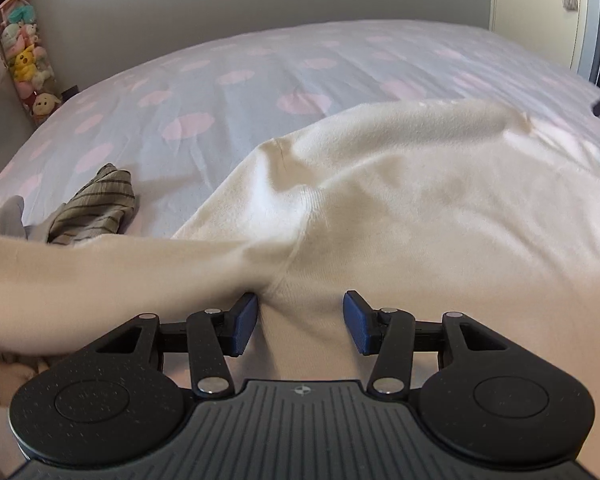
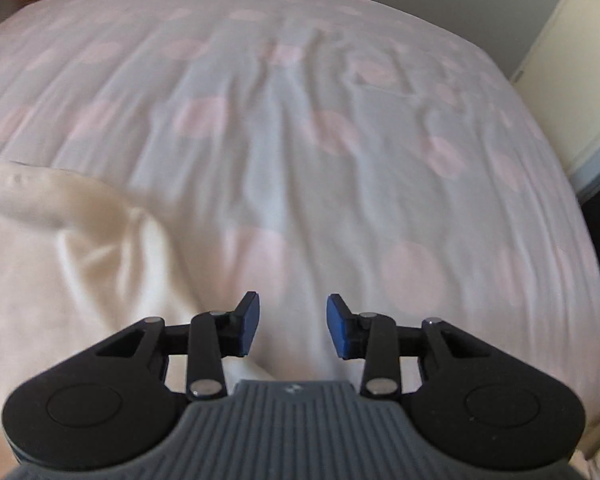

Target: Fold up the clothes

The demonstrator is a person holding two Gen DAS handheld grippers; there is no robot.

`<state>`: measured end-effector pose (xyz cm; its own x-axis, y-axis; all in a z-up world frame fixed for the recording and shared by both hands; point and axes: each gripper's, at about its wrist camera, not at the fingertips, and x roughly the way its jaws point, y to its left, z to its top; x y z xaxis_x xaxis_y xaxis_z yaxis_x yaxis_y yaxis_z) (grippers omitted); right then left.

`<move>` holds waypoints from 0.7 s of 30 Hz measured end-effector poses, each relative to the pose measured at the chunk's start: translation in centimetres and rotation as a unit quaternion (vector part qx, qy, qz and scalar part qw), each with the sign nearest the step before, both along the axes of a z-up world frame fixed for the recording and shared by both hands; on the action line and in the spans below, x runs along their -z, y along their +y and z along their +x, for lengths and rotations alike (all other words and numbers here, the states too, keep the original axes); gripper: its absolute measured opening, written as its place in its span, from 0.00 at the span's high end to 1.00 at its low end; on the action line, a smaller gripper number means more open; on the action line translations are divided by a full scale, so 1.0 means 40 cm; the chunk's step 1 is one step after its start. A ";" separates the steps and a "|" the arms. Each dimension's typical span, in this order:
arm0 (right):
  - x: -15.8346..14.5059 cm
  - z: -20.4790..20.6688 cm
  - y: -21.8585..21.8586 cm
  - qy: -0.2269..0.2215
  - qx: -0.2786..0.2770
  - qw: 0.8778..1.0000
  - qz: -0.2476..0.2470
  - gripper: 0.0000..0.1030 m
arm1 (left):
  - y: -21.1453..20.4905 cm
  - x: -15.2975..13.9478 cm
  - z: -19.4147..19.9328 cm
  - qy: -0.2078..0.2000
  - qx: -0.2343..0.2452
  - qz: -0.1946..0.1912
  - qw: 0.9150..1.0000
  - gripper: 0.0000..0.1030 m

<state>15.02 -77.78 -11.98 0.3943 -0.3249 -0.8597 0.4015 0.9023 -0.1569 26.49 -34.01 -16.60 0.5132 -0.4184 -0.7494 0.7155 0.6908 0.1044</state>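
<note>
A cream sweater (image 1: pixel 400 208) lies spread on the bed, one sleeve (image 1: pixel 100 268) stretching to the left. My left gripper (image 1: pixel 300 322) is open, its blue pads either side of the fabric near the armpit seam, just above or touching the cloth. In the right wrist view the sweater (image 2: pixel 80 248) lies at the lower left, blurred. My right gripper (image 2: pixel 292 326) is open and empty over the sweater's right edge and the bedsheet.
The bed has a pale sheet with pink dots (image 1: pixel 260 80). A striped olive garment (image 1: pixel 96 204) and a grey one (image 1: pixel 8 216) lie at the left. A column of plush toys (image 1: pixel 24 52) stands at the far left corner. A door (image 2: pixel 572 80) is to the right.
</note>
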 end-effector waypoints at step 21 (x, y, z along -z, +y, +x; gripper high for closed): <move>0.138 0.512 0.314 0.049 -0.174 0.980 0.081 0.35 | 0.046 0.023 0.090 0.033 -0.018 -0.022 0.999 0.54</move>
